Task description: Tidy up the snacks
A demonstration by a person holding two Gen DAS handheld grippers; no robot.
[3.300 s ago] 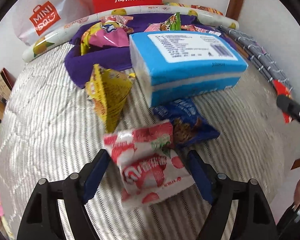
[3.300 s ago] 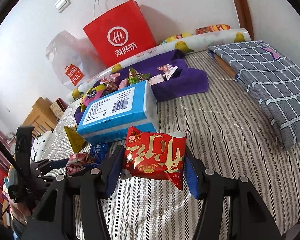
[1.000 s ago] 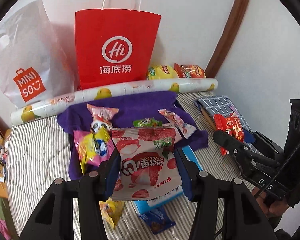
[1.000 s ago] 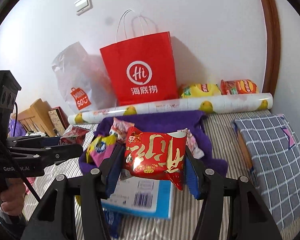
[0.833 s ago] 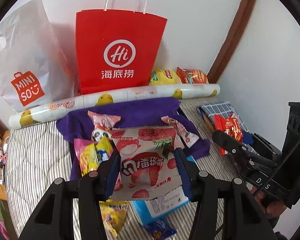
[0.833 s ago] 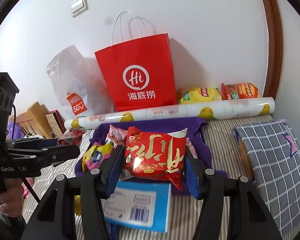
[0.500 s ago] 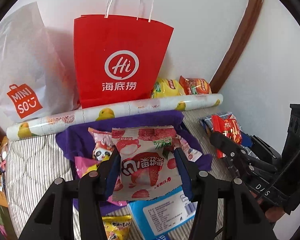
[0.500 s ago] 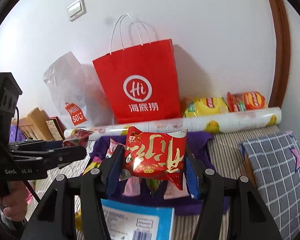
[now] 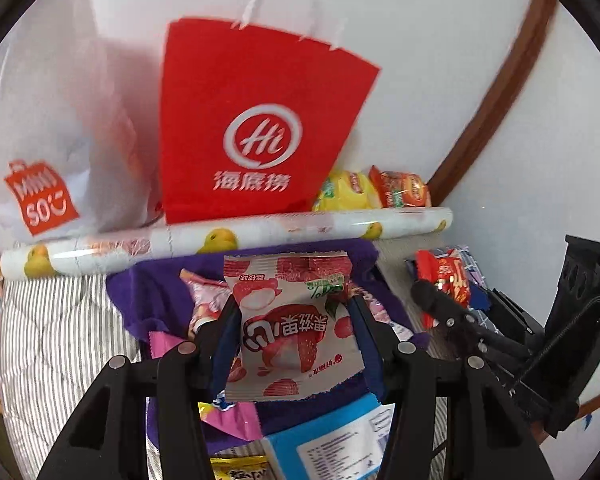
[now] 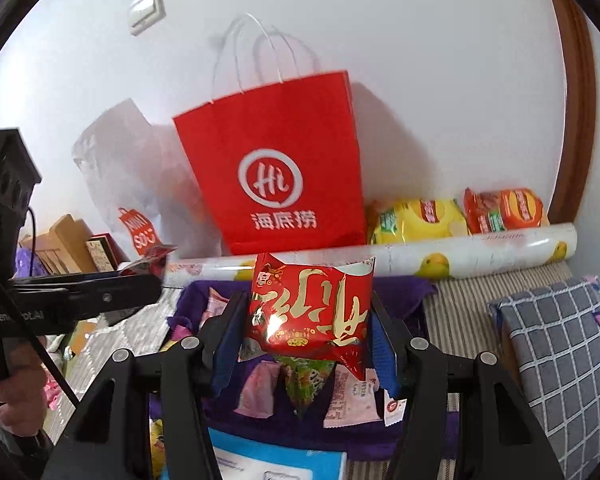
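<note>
Left gripper (image 9: 292,320): clamped on a pink-and-white strawberry snack packet (image 9: 290,320), raised above the purple tray (image 9: 156,300).
Right gripper (image 10: 306,320): clamped on a red foil snack packet (image 10: 310,312), held over the same tray among loose sweets.
Backdrop: red paper bag (image 10: 276,168) against the wall, a duck-print roll (image 10: 480,256) at its foot.
Foreground: blue tissue pack (image 9: 332,444) on striped bedding.
</note>
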